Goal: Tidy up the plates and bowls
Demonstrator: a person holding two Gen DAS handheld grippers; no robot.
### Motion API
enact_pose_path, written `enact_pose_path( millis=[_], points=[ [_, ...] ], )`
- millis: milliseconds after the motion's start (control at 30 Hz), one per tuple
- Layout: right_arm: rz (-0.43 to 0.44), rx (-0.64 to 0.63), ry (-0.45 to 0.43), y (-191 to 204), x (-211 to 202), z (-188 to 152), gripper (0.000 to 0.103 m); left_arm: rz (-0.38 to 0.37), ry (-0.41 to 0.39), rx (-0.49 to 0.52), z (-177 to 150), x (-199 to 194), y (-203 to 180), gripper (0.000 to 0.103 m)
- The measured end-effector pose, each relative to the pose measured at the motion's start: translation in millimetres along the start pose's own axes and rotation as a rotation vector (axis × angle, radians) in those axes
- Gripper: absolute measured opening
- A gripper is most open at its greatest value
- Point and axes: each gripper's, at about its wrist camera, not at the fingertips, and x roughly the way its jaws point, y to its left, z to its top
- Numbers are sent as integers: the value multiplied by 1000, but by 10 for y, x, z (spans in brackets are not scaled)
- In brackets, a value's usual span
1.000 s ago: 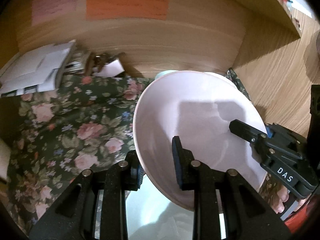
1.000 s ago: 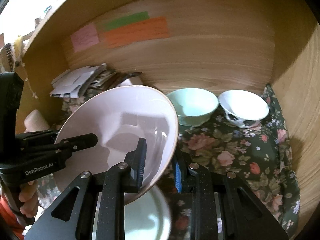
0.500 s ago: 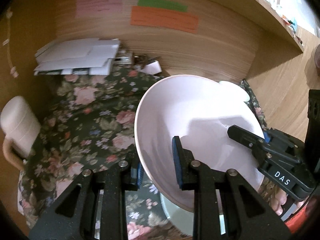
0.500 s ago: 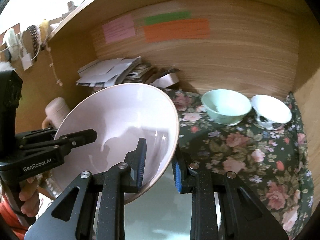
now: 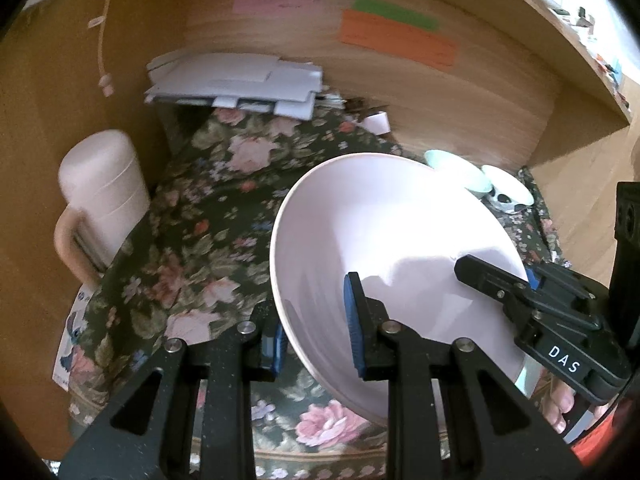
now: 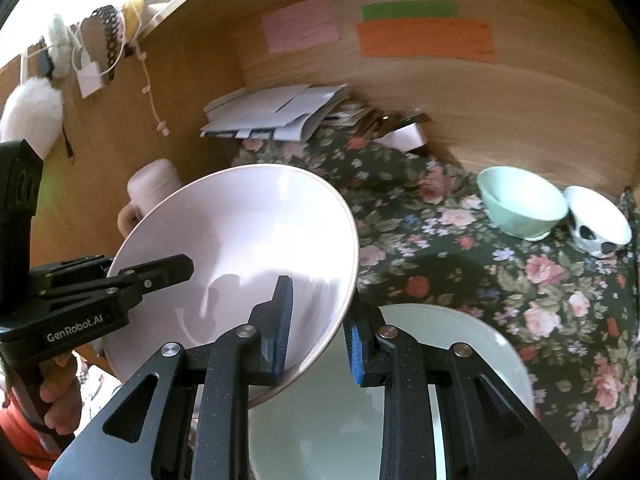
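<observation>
Clamping the rim of the pink bowl point(image 5: 384, 240) from opposite sides, the left gripper point(image 5: 316, 328) and the right gripper point(image 6: 320, 328) are each closed on its wall, one pad inside and one outside. The bowl is held tilted above the floral cloth point(image 6: 500, 280), over a pale plate point(image 6: 460, 344) lying on it. A green bowl point(image 6: 520, 204) and a white bowl point(image 6: 598, 220) are set side by side near the back wall. A pink mug point(image 5: 104, 188) and a paper stack point(image 5: 236, 80) are located at the left.
</observation>
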Motion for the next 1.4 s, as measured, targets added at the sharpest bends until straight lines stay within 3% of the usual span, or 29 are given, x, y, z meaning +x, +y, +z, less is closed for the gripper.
enact_pose_path(
  millis=[633,1100,1333,1400],
  points=[
    [13,-63,154,352,549,-58,22,4,73,-106,-326,351,610,25],
    [-14,-96,276,434,792,-83,22,-25,102,-143,-407,549,804,25],
    [-11,-88,263,420,772,-66,25,1,72,-112,-391,540,796,25],
    [-28,-103,242,437,724,-62,25,6,50,-101,-363,477,796,33]
  ],
)
